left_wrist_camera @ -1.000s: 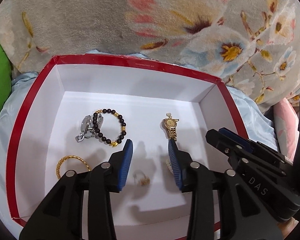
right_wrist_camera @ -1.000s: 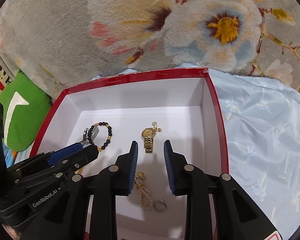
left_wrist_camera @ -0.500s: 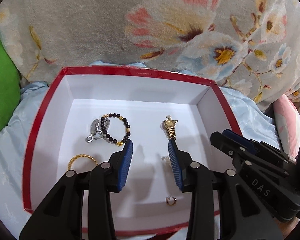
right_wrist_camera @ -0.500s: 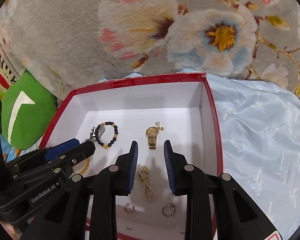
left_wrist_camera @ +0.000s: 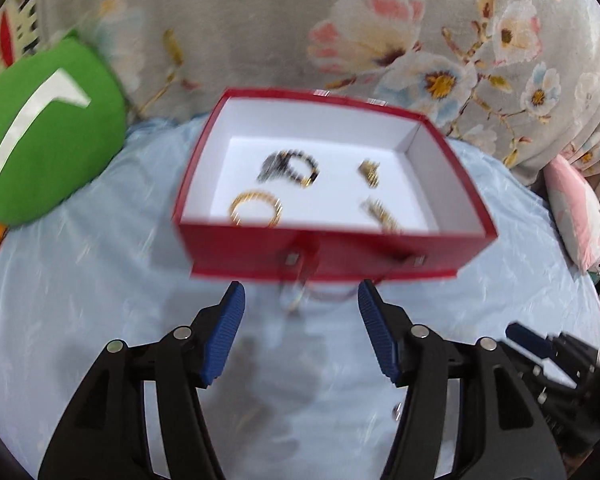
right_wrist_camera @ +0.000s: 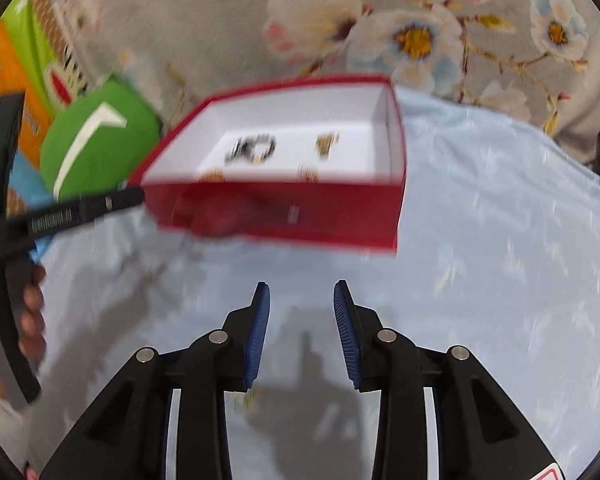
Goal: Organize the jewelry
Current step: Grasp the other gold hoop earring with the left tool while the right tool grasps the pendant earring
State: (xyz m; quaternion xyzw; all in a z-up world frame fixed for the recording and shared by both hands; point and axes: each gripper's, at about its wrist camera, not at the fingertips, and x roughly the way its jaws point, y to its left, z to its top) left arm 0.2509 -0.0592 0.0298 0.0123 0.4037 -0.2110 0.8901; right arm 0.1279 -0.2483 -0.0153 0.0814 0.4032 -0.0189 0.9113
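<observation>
I see a pale blue sheet (left_wrist_camera: 100, 320) under the red box (left_wrist_camera: 332, 252), far of both tools. Inside: beaded bracelet (left_wrist_camera: 296, 168), gold bangle (left_wrist_camera: 256, 208), watch (left_wrist_camera: 370, 170), all blurred. My left tool (left_wrist_camera: 300, 304) is opening, empty; right tool (right_wrist_camera: 300, 304) likewise opening, narrower, empty.

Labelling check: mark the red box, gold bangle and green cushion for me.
red box (left_wrist_camera: 340, 258): left wrist view, on its near outer wall.
gold bangle (left_wrist_camera: 255, 209): left wrist view, on its blurred ring, inside the box.
green cushion (right_wrist_camera: 96, 148): right wrist view, on its green face.
</observation>
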